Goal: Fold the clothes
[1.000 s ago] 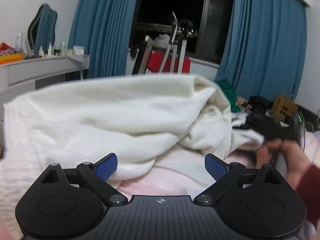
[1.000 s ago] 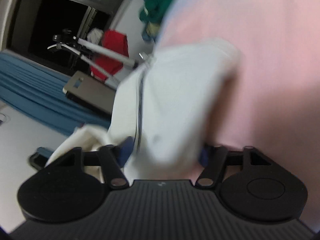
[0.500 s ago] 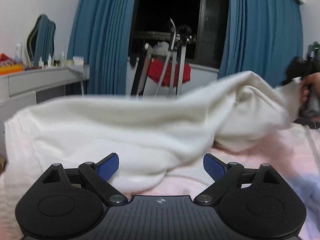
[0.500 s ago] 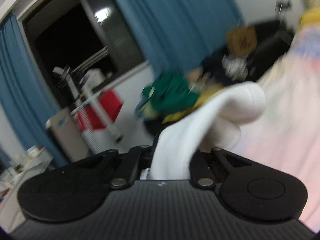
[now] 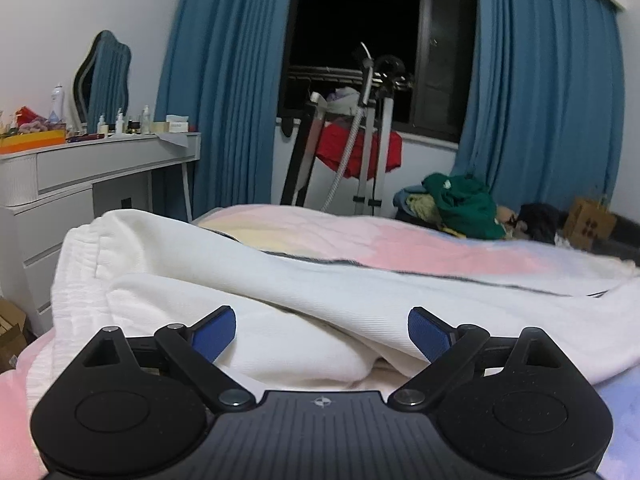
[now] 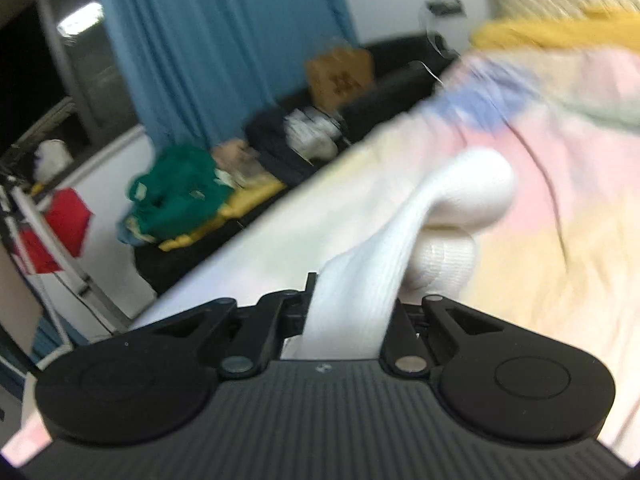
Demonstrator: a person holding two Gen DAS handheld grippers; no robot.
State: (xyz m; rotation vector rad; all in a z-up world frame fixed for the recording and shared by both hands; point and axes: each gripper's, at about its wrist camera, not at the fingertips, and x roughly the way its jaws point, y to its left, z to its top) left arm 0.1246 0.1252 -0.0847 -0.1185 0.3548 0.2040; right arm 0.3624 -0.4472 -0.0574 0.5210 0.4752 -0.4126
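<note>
A white ribbed garment (image 5: 280, 292) lies spread across the pastel bed cover (image 5: 400, 236), stretched long toward the right with a thick fold near me. My left gripper (image 5: 322, 336) stands open just in front of that fold, with its blue pads (image 5: 212, 334) on either side of the cloth and nothing clamped. In the blurred right wrist view, my right gripper (image 6: 352, 308) is shut on a bunched end of the white garment (image 6: 400, 232), which rises from between the fingers above the bed cover (image 6: 560, 240).
A white dresser (image 5: 80, 176) with bottles and a mirror stands at the left. Behind the bed are blue curtains (image 5: 224, 80), a metal rack with red cloth (image 5: 360, 152), a pile of green and yellow clothes (image 5: 460, 204) and a cardboard box (image 5: 588, 222).
The right gripper has pulled its end of the white garment away to the right, so the raised heap in front of the left gripper has dropped flat and stretched out. The left gripper stayed open.
</note>
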